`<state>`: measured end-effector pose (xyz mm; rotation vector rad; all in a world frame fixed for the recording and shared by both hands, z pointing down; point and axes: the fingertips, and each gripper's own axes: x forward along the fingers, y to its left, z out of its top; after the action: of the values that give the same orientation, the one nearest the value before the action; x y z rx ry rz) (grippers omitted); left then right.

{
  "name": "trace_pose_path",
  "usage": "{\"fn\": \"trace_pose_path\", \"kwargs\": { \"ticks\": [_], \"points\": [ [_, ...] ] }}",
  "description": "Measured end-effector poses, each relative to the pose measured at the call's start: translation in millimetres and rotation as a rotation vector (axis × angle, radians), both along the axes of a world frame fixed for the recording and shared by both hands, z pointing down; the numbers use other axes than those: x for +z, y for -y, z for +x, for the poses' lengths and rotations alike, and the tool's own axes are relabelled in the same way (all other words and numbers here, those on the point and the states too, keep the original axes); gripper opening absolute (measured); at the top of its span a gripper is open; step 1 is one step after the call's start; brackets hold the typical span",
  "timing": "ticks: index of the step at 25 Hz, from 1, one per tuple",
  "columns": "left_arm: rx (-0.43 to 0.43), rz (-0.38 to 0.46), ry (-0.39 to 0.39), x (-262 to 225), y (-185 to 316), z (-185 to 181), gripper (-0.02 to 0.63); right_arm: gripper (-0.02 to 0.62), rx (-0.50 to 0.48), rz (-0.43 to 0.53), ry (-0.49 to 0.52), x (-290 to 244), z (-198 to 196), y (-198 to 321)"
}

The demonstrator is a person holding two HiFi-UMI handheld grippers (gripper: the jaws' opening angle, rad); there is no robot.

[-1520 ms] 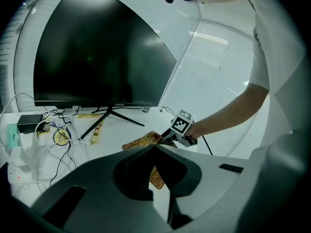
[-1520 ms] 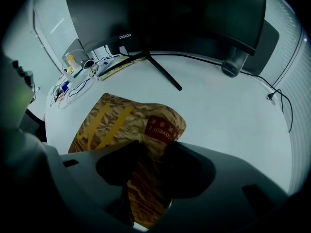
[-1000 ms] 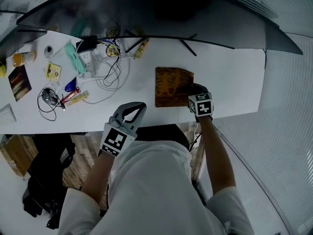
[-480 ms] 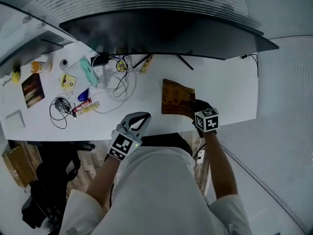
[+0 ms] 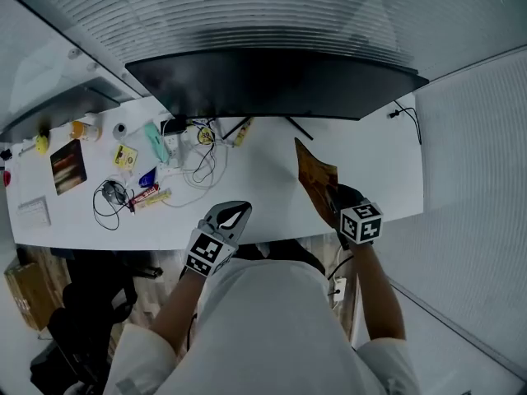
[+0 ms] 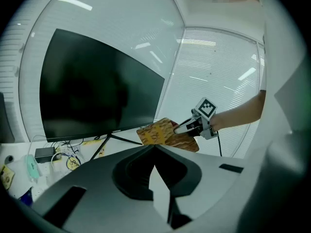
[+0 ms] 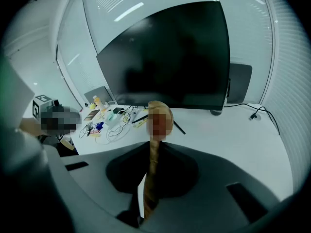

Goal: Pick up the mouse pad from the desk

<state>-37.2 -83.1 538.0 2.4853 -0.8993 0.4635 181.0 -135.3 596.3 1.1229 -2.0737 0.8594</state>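
The mouse pad [image 5: 315,179] is brown with a yellow pattern and hangs tilted above the white desk [image 5: 263,200], clear of its top. My right gripper [image 5: 336,197] is shut on the pad's near edge. In the right gripper view the pad [image 7: 151,174] stands edge-on between the jaws, its far end blurred over. From the left gripper view the pad [image 6: 163,132] shows in the air with the right gripper [image 6: 182,129] pinching it. My left gripper [image 5: 239,211] hovers at the desk's front edge, its jaws [image 6: 154,147] touching at the tips with nothing in them.
A wide dark monitor [image 5: 272,81] on a splayed stand spans the desk's back. At the left lie tangled cables [image 5: 193,151], a power strip [image 5: 171,130], a teal case [image 5: 153,138], earphones [image 5: 111,194], a book [image 5: 67,164] and an orange bottle [image 5: 82,128]. A dark chair [image 5: 74,319] stands below.
The right gripper has risen with the mouse pad, which went from lying flat on the desk to hanging tilted in the air. The left gripper rose a little.
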Motion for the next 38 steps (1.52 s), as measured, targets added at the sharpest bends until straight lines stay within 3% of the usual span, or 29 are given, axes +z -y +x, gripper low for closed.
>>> {"fn": "trace_pose_path", "kwargs": {
  "ticks": [7,28,38],
  "points": [
    [-0.092,0.043,-0.007,-24.1,-4.9,25.2,0.018,0.054,0.007,0.086,0.096,-51.7,21.0,-4.7],
    [-0.362,0.167,-0.032,-84.8,-66.5,79.1,0.018,0.055,-0.046,0.309,0.205,-131.7,98.0,-37.8],
    [-0.472,0.21,-0.06,-118.5,-105.6,59.7,0.018,0.055,-0.049,0.398,0.251,-177.4,102.9,-61.7]
  ]
}}
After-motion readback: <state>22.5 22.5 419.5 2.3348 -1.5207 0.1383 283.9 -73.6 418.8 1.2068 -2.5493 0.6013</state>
